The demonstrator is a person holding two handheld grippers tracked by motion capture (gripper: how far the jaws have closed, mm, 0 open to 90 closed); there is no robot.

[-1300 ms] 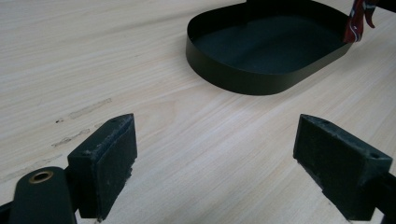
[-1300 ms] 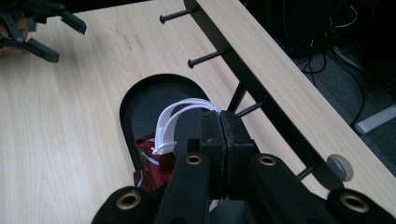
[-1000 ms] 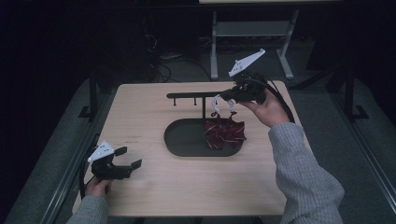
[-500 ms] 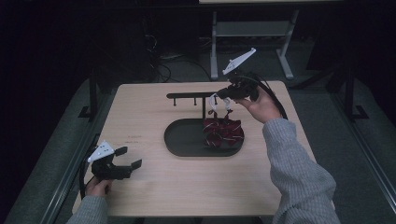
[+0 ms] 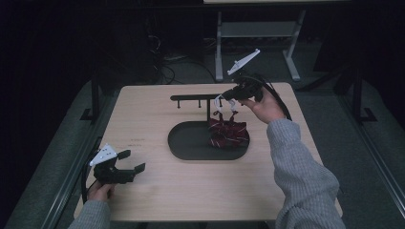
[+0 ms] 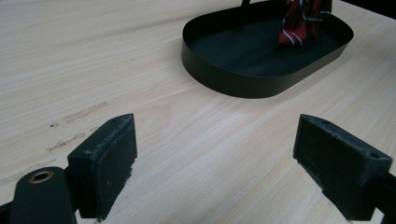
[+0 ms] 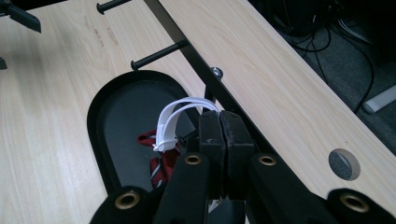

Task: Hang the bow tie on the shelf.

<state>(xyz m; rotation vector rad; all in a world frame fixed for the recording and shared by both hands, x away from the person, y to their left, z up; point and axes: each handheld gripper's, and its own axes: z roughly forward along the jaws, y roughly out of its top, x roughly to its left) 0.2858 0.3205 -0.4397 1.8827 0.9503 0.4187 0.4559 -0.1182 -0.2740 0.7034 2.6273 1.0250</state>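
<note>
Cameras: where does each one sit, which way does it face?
High view: above the person's side, looking forward and down on the table; both forearms, left gripper, right gripper.
Left gripper view: low over the table, facing the black tray; its own jaws stand wide apart.
Right gripper view: above the tray, looking down along the rack; its jaws are shut on white loops.
Shared: all show the tray and the red cloth.
</note>
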